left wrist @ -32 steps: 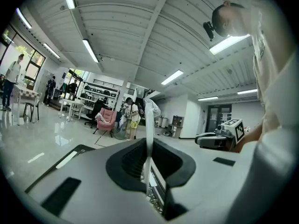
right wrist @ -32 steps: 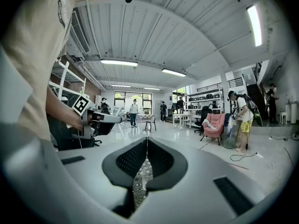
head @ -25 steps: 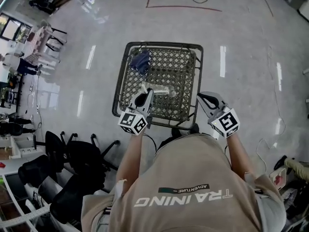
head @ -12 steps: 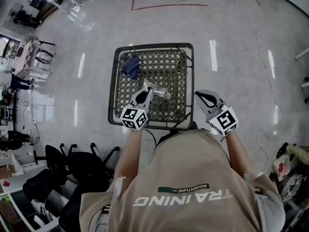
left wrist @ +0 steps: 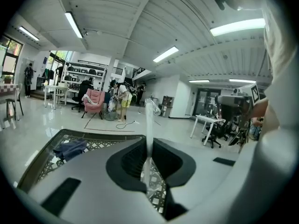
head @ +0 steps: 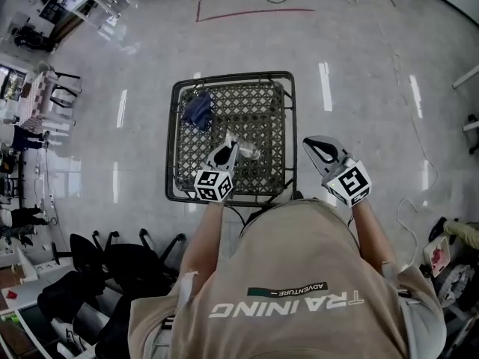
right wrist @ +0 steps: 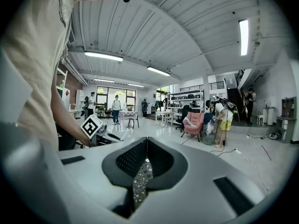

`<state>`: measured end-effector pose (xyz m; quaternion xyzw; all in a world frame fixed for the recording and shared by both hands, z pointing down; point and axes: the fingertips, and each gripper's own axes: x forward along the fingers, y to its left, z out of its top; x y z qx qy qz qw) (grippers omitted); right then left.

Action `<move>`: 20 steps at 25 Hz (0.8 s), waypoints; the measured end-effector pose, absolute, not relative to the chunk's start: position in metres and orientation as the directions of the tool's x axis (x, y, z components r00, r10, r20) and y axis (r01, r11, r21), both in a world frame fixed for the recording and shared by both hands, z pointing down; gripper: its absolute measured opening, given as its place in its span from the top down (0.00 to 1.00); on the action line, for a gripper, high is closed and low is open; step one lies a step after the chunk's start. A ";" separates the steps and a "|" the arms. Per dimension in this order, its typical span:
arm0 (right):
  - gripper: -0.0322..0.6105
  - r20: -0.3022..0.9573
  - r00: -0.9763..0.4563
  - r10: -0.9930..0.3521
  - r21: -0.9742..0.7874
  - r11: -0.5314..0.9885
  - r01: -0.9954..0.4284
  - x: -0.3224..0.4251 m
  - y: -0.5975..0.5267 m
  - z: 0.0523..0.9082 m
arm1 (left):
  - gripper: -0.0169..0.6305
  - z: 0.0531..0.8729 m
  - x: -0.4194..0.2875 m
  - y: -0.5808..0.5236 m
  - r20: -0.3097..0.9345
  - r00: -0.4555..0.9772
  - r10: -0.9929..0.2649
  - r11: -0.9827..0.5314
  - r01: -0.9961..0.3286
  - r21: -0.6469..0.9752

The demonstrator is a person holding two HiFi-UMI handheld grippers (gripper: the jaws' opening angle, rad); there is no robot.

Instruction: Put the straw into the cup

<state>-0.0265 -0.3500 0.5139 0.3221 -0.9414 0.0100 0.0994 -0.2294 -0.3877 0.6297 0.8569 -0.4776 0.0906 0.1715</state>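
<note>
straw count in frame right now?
1. The straw stands upright, clamped in the left gripper, above the lattice table. No other shows on the table, though the blue cloth could hide one.

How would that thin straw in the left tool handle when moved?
Probably very light: the straw stands upright, pinched only by the left tool. Likely bendy, being long and thin. Its glossy surface may slip.
</note>
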 end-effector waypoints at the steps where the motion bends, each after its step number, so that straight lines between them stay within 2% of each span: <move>1: 0.92 0.195 -0.770 -0.607 0.041 0.790 -0.612 -0.025 -0.351 0.514 | 0.90 0.634 -0.228 -0.388 0.323 0.526 -0.786 -0.487 -0.850 0.200; 14: 0.92 0.185 -0.805 -0.564 -0.001 0.819 -0.574 -0.027 -0.368 0.509 | 0.90 0.659 -0.223 -0.391 0.303 0.494 -0.815 -0.452 -0.869 0.201; 18: 0.92 0.182 -0.819 -0.544 0.003 0.833 -0.553 -0.034 -0.371 0.507 | 0.80 0.639 -0.227 -0.391 0.252 0.479 -0.841 -0.442 -0.876 0.192; 20: 0.92 0.177 -0.826 -0.535 0.003 0.840 -0.543 -0.038 -0.371 0.506 | 0.80 0.623 -0.232 -0.389 0.212 0.469 -0.857 -0.435 -0.880 0.190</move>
